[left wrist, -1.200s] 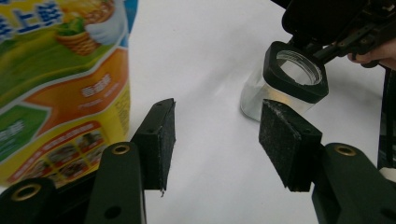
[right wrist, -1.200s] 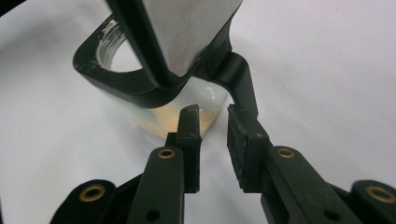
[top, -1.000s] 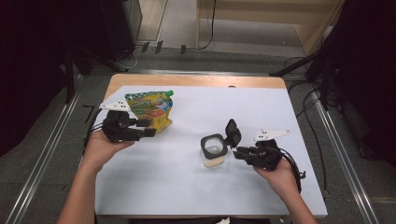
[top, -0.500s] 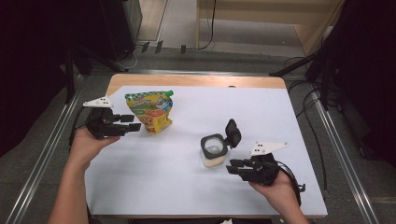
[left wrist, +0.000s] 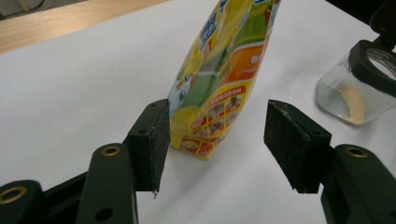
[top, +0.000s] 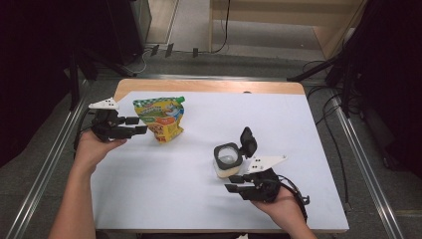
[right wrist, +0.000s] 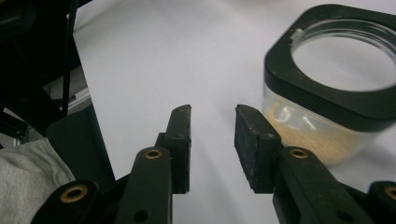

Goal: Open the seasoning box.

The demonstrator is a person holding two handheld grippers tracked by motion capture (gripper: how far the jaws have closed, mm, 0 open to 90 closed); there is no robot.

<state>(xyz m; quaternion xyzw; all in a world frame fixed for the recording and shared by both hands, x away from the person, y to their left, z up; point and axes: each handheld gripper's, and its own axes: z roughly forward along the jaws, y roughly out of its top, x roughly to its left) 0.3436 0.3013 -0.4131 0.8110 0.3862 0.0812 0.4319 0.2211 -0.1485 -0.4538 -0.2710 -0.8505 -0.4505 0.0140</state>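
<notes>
While the person is standing at the near edge of the white table [top: 298, 149], both forearms are reaching in from below, well apart from one another. The left hand [top: 94, 147] is hovering at the table's left edge, wrist turned so that the left gripper [top: 137, 125] is lying roughly level and pointing right, toward the colourful snack pouch [top: 160, 117]. That pouch is standing upright in the far left part of the table, its green top edge toward the far side. In the left gripper view the jaws are standing well apart and have just been opening a little further; the pouch's lower corner [left wrist: 219, 93] is sitting just beyond the gap between them, close to the pad on the left, but neither pad is pressing on it, so the tongs are holding nothing.

The right hand [top: 278, 204] is resting low near the near right part of the table, palm up under the tool, with the right gripper [top: 234, 183] pointing left and slightly away. Its jaws are parted by a modest gap and gripping nothing, with bare table showing between them in the right gripper view. Just beyond them, toward the far side, the small clear jar [top: 228, 160] is standing near the middle of the table, its black flip lid [top: 248, 142] hinged open and tilted up behind it. A pale powdery filling is lying in the jar's bottom [right wrist: 322, 135].
</notes>
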